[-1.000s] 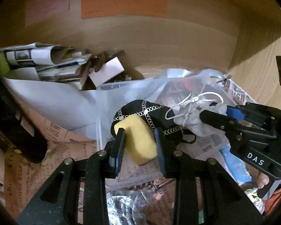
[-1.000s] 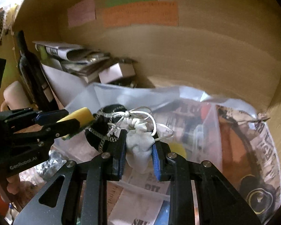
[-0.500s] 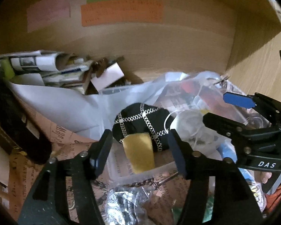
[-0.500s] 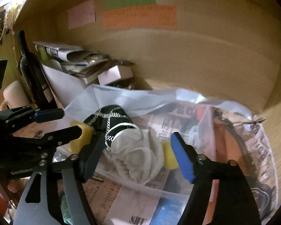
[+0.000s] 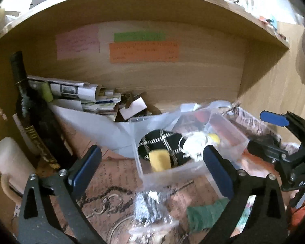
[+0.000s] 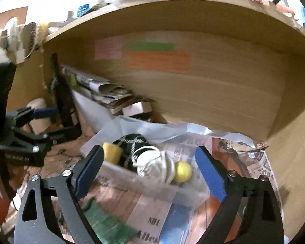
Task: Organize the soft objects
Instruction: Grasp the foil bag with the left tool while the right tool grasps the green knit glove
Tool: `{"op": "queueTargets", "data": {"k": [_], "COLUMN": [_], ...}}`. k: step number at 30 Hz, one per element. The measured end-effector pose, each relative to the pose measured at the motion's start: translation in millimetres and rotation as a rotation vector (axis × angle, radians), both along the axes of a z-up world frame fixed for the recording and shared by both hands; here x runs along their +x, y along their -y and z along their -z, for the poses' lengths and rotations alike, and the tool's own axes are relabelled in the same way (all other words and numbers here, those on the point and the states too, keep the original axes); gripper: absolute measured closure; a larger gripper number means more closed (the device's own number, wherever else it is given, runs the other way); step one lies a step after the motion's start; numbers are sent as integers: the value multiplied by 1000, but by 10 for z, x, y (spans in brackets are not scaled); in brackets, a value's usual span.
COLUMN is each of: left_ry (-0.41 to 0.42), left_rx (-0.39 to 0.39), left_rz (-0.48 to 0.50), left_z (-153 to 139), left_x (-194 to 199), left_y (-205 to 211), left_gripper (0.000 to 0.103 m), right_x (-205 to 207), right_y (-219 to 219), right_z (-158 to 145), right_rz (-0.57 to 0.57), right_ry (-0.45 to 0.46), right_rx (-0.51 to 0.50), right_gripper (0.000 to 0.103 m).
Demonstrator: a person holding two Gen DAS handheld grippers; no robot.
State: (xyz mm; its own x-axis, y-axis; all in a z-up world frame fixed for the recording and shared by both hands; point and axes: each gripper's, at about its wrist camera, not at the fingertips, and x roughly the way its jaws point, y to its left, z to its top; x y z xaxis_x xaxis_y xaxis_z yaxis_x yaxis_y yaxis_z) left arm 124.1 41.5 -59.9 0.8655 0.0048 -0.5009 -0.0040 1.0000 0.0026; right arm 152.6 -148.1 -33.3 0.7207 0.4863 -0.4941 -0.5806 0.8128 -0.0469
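A clear plastic box [image 5: 229,128] [image 6: 185,193] sits on the shelf floor. In it lie a yellow sponge [image 5: 159,160] [image 6: 110,152], a black pouch with white chain pattern [image 5: 162,142] [image 6: 130,144], a white drawstring bag [image 5: 195,144] [image 6: 154,166] and a yellow ball [image 5: 213,136] [image 6: 182,171]. My left gripper [image 5: 152,168] is open and empty, in front of the box. My right gripper [image 6: 149,174] is open and empty, just before the box. A green cloth [image 5: 207,213] [image 6: 105,223] lies in front of the box.
A dark wine bottle [image 5: 30,113] and a cream mug [image 5: 10,162] stand at the left. Rolled newspapers and a small cardboard box [image 5: 132,107] pile at the back. A crumpled foil bag [image 5: 148,207] lies in front. Newspaper [image 6: 260,162] lines the right. Coloured notes [image 5: 143,51] hang on the back wall.
Both grippers opened, letting the sponge and the white bag drop into the clear box, then pulled back out of the shelf.
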Motion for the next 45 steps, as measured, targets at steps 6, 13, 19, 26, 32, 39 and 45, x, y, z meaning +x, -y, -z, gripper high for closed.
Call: {"op": "queueTargets", "data": {"k": [6, 13, 19, 26, 32, 39, 45], "left_ry": [-71, -194, -280, -303, -345, -313, -217], "left_rx": [47, 77, -22, -93, -118, -105, -70], "left_rz": [-21, -37, -68, -50, 13, 45, 24], "left_z": [284, 740, 1015, 1042, 1143, 1068, 791], "left_x": [-140, -220, -156, -8, 110, -43, -254], "left_y": [14, -29, -193, -225, -134, -38, 18], "left_gripper": [1, 1, 1, 21, 59, 69, 69], "right_x": [-196, -311, -350, -315, -272, -239, -202], "right_y": [-46, -66, -101, -169, -115, 52, 194], "right_z": [263, 611, 901, 1048, 992, 788, 540], "right_rz": [-24, -54, -75, -101, -98, -51, -1], "right_ry": [-46, -184, -310, -378, -373, -317, -249], "right_rx": [-58, -67, -61, -96, -69, 3, 53], "right_gripper": [11, 11, 17, 56, 79, 83, 83]}}
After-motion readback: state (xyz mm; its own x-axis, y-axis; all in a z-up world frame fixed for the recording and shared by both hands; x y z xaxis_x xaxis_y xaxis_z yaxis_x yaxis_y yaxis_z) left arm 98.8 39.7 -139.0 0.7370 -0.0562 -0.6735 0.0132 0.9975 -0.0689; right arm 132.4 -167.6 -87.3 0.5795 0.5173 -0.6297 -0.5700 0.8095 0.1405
